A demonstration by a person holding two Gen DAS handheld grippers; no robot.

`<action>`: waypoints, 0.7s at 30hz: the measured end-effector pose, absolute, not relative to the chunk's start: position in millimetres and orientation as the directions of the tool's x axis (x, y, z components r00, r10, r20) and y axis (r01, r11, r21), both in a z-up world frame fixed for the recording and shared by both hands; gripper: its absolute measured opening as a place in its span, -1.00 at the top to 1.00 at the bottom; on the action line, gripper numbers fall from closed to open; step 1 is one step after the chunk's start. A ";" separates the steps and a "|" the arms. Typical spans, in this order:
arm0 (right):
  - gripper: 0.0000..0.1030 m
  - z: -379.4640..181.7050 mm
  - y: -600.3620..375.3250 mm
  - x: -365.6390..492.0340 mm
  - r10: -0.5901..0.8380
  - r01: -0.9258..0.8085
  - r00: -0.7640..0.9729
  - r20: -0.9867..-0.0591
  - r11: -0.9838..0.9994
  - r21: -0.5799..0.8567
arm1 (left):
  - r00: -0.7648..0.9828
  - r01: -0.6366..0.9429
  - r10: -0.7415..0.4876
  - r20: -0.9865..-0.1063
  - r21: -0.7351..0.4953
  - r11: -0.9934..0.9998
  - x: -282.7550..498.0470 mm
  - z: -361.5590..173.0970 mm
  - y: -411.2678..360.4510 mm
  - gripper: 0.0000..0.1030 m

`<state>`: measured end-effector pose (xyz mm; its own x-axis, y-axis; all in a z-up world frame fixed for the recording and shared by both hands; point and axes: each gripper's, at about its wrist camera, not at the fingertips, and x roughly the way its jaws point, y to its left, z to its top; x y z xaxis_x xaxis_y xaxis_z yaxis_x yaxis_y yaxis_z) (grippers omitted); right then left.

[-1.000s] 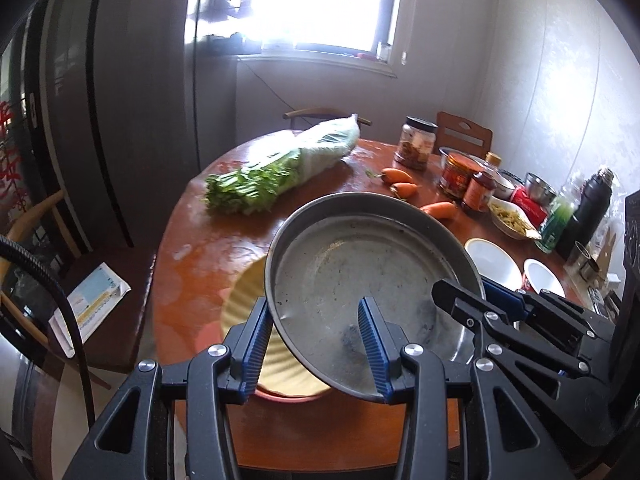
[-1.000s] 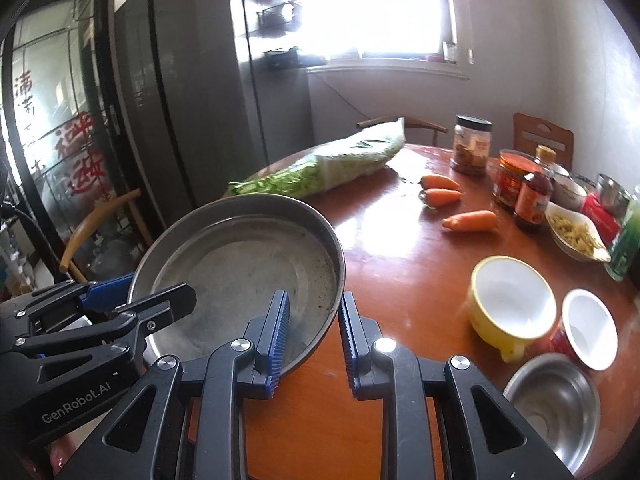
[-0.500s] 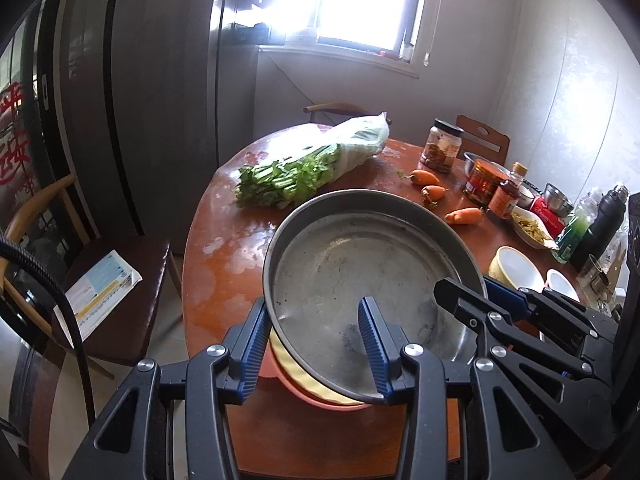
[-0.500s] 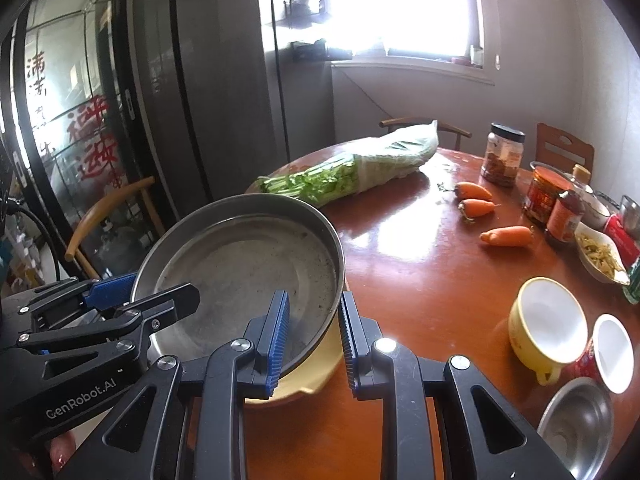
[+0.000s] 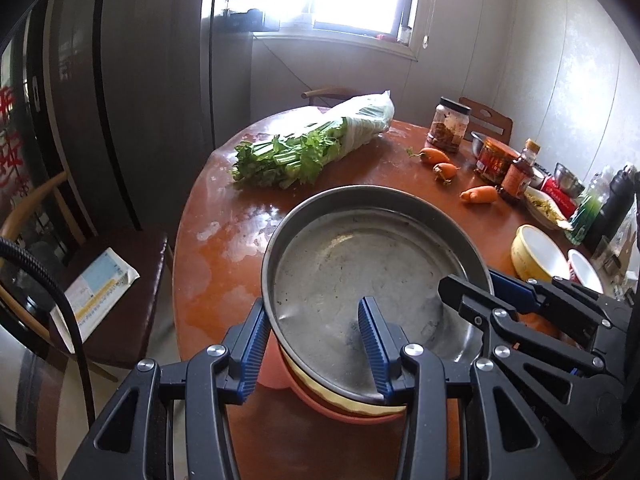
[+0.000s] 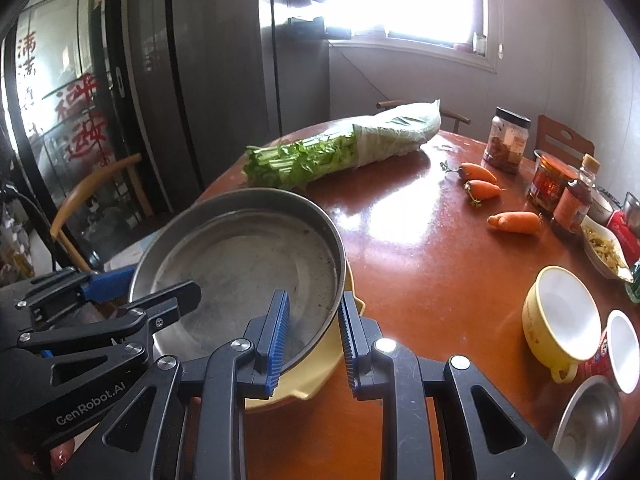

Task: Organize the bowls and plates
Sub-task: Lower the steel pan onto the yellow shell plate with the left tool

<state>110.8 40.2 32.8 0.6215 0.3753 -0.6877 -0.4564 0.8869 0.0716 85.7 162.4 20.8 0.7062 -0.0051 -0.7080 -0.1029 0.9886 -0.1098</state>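
A large round steel pan [image 5: 360, 264] sits on a yellow plate [image 6: 316, 380], which lies on a pink plate [image 5: 320, 404] at the near table edge. My left gripper [image 5: 316, 348] straddles the pan's near rim with a wide gap between its fingers. My right gripper [image 6: 314, 340] straddles the pan's right rim [image 6: 338, 276], fingers apart, not pressing it. A yellow bowl [image 6: 560, 320], a red cup-bowl [image 6: 620, 348] and a small steel bowl [image 6: 592, 416] stand at the right.
A bag of celery [image 6: 340, 148], three carrots [image 6: 514, 222], jars and bottles [image 6: 552, 180] and a dish of food [image 6: 604, 246] lie on the round red-brown table [image 6: 420, 248]. Chairs [image 5: 100, 264] stand at the left and far side.
Both grippers carried the pan toward the near table edge and lowered it onto the yellow and pink plates. Both grippers' fingers have opened off the rim.
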 end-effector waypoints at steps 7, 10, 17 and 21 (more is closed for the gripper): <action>0.50 21.6 49.7 112.7 0.367 -0.458 0.617 -0.697 0.887 0.062 | 0.682 -0.114 -0.004 -0.731 -0.112 0.987 91.2 7.7 170.3 0.14; 0.50 16.7 51.2 114.4 0.368 -0.460 0.612 -0.700 0.885 0.063 | 0.681 -0.115 0.008 -0.733 -0.096 0.989 92.7 4.7 170.5 0.14; 0.50 13.5 51.0 115.5 0.350 -0.452 0.619 -0.703 0.891 0.045 | 0.667 -0.104 -0.001 -0.745 -0.095 0.990 97.5 -2.4 166.8 0.14; 0.50 9.3 48.9 116.6 0.343 -0.440 0.618 -0.707 0.897 0.050 | 0.662 -0.095 0.002 -0.749 -0.080 0.992 99.6 -5.6 162.5 0.14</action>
